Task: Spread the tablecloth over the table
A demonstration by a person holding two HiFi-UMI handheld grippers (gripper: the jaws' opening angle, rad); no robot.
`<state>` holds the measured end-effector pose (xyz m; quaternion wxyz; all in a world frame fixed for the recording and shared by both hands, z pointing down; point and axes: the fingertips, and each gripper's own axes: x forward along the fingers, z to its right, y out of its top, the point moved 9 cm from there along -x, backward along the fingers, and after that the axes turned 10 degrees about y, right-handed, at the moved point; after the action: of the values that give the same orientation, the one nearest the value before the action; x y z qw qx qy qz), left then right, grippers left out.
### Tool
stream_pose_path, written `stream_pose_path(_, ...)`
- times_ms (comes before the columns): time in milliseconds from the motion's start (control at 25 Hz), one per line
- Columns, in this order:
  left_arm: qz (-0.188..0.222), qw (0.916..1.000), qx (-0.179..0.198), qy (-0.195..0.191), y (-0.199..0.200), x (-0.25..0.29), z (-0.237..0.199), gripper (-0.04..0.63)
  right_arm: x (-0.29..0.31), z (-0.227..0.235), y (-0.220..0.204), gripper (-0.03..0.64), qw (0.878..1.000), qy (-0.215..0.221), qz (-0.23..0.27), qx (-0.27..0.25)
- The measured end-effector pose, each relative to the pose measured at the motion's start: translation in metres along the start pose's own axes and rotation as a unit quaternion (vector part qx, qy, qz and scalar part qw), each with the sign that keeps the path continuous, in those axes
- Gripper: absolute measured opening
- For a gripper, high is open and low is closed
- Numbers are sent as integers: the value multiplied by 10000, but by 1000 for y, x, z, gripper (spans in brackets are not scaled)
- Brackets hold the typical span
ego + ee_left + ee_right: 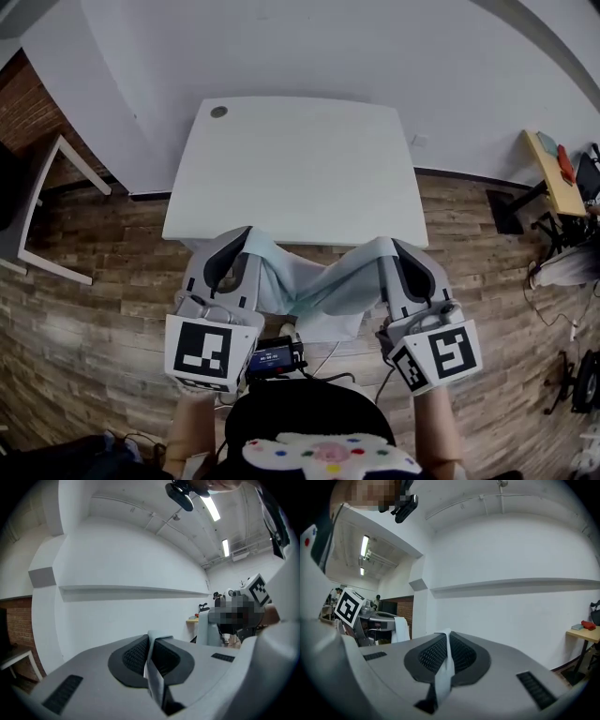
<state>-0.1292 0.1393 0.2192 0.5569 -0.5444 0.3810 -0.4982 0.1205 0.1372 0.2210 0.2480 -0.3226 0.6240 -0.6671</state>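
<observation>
A pale blue-white tablecloth (314,286) hangs bunched between my two grippers, just short of the near edge of the white table (295,159). My left gripper (240,234) is shut on one corner of the cloth; a thin fold of the tablecloth (153,670) shows pinched between its dark pads (133,656). My right gripper (392,244) is shut on the other corner, and a strip of the tablecloth (444,667) sticks up between its pads (461,654). Both grippers point level toward the white wall (511,541). The tabletop bears only a small round dark cap (218,112) at its far left corner.
A white-framed stand (47,220) is on the wood floor at the left. A yellow side table (555,173) with red items and a cable tangle stands at the right. A small device (274,357) hangs at the person's chest between the grippers.
</observation>
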Motion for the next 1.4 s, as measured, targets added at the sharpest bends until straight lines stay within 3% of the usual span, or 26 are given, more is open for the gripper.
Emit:
stream_pose_path(440, -93, 9991, -67, -401, -4, 64, -38, 15, 67, 34, -1, 34, 9993, -320, -35, 215)
stream_pose_path(880, -399, 9989, -135, -216, -20, 90, -52, 15, 73, 57, -17, 34, 9972, -476, -536, 205)
stream_pose_path(1160, -601, 9964, 168, 572, -32, 84, -78, 15, 55, 91, -35, 34, 9933, -747, -882, 74)
stream_pose_path(1400, -1096, 9819, 267, 1518, -55, 62, -109, 15, 19, 121, -62, 34, 9793, -1477, -1368, 218)
